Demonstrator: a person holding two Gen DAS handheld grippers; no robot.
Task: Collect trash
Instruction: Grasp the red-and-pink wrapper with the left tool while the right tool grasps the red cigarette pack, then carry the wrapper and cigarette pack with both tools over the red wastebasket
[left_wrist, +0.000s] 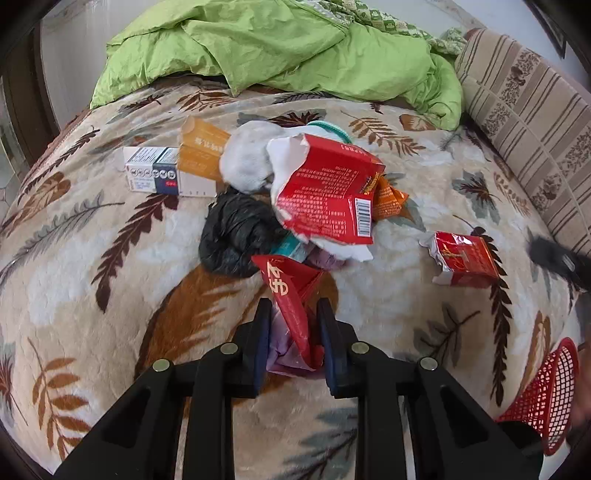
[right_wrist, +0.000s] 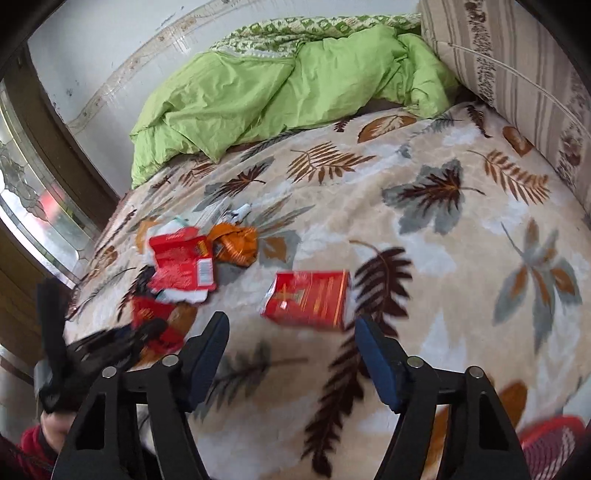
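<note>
Trash is lying scattered across a leaf-patterned blanket (left_wrist: 110, 229) on a bed, most of it heaped near the middle: a torn red carton (left_wrist: 327, 192), a knotted black bag (left_wrist: 236, 240), crumpled white tissue (left_wrist: 247, 155), an orange wrapper (left_wrist: 388, 199) and two boxes, one white (left_wrist: 162, 173) and one orange (left_wrist: 201, 147). The left gripper (left_wrist: 293, 314) is clenching a folded red packet (left_wrist: 291, 295) at the near edge of the heap, with a scrap of pale purple film (left_wrist: 280, 354) caught between the pads below it. The right gripper (right_wrist: 291, 328) is standing open and empty, lined up on a red box (right_wrist: 310, 302) that is lying apart from the pile. A red mesh basket (left_wrist: 546, 398) is waiting at the blanket's near right edge.

The packet is thin and slick, so it may be slipping free on the lift, and the film may be dropping away. The box looks nearly as wide as the open jaws, so a fingertip could be nudging it aside or crushing its torn end.

Gold characters are showing on the packet, and the carton is carrying a barcode and dense small print; none of it is legible enough to read.
</note>
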